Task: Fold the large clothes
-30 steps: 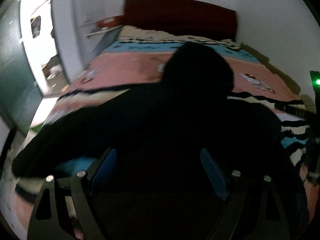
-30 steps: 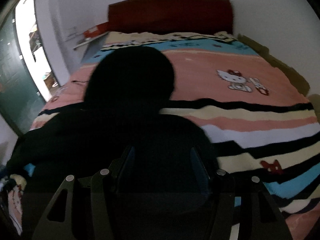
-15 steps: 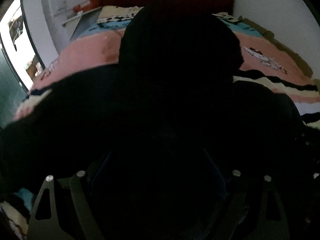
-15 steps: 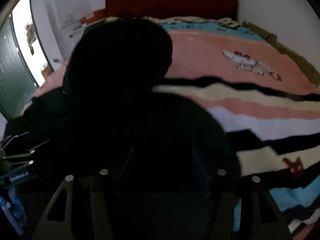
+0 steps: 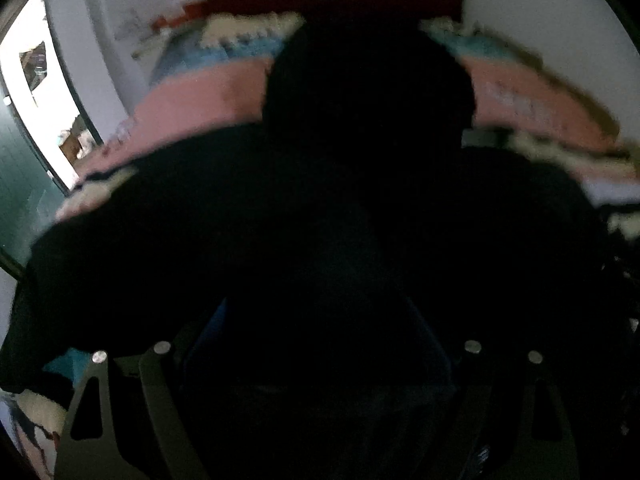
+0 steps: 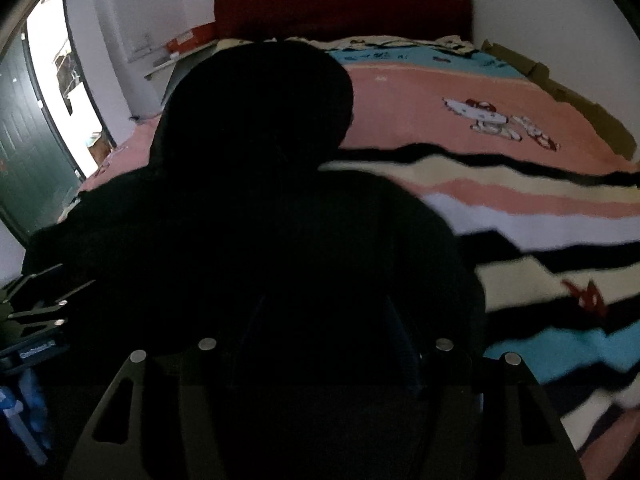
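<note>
We see a big black hooded garment of soft thick fabric (image 6: 256, 208) spread over the striped pink, cream and blue blanket (image 6: 520, 208) on the bed, filling the lower left of the right view and most of the left view. We judge it limp and fairly heavy, not slippery; best pinched at the hem or a shoulder seam. The left tool (image 5: 316, 332) and right tool (image 6: 328, 328) both sit over dark cloth with fingers spread wide; we cannot tell if either grips fabric, too dark. Open blanket to the right gives room. The bed's left edge by the green door (image 6: 24, 160) is close, so a sleeve could slide off there. Dark red headboard (image 6: 340, 4) at top.
</note>
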